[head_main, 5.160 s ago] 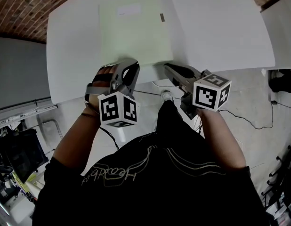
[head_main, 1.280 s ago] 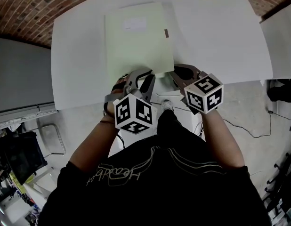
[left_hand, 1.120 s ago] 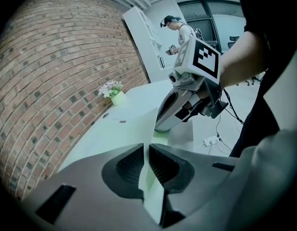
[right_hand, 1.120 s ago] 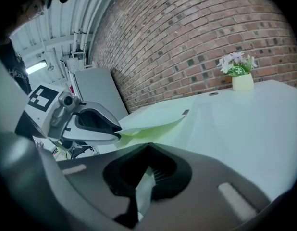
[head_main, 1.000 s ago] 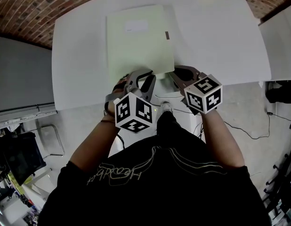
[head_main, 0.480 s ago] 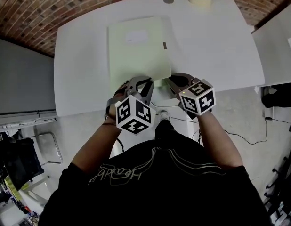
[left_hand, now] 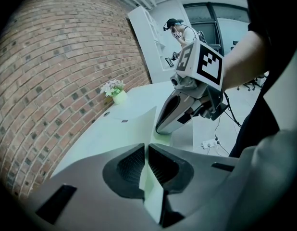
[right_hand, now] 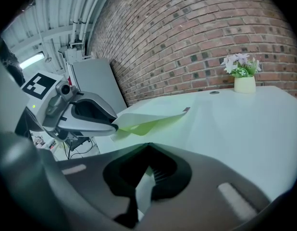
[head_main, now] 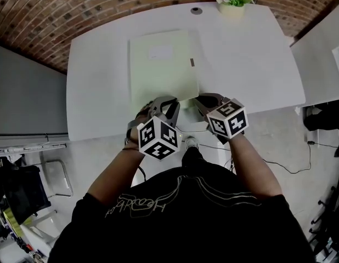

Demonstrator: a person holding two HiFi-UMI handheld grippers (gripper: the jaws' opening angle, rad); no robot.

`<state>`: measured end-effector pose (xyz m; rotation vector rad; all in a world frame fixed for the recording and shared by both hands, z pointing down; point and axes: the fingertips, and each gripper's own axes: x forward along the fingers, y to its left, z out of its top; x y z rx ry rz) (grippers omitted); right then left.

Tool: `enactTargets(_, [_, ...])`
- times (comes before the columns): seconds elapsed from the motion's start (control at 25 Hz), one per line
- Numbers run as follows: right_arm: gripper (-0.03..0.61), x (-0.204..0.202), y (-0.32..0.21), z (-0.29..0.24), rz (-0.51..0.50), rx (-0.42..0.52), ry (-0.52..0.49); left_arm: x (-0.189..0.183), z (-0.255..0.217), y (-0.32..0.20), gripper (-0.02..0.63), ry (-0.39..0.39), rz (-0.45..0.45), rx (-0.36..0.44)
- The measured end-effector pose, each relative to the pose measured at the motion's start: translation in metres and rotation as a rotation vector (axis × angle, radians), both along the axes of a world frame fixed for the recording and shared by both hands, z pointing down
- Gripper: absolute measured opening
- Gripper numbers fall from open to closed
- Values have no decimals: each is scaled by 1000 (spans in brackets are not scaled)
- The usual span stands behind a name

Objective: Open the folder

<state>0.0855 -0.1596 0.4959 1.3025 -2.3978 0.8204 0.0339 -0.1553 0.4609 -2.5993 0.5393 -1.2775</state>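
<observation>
While the left gripper (left_hand: 146,150) and right gripper (right_hand: 147,170), jaws nearly together, each pinch the near edge of the green folder (head_main: 161,64), a thin cover may slip free or crease.

Head view looked steeply down on the table (head_main: 257,53); both gripper views sat low and close, facing each other, sharing the folder (head_main: 161,73).

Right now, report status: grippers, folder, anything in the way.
Left gripper shut on folder near edge, cover barely lifted. Right gripper shut on the edge beside it. Rest lies flat on table. Nothing in the way; flower pot far off.
</observation>
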Motion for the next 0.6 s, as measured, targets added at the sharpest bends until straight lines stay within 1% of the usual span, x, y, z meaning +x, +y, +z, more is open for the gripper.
enactTargets(0.6, [0,0,0,0,-1,-12,24,-1,-4,-2,25,15,-14,4])
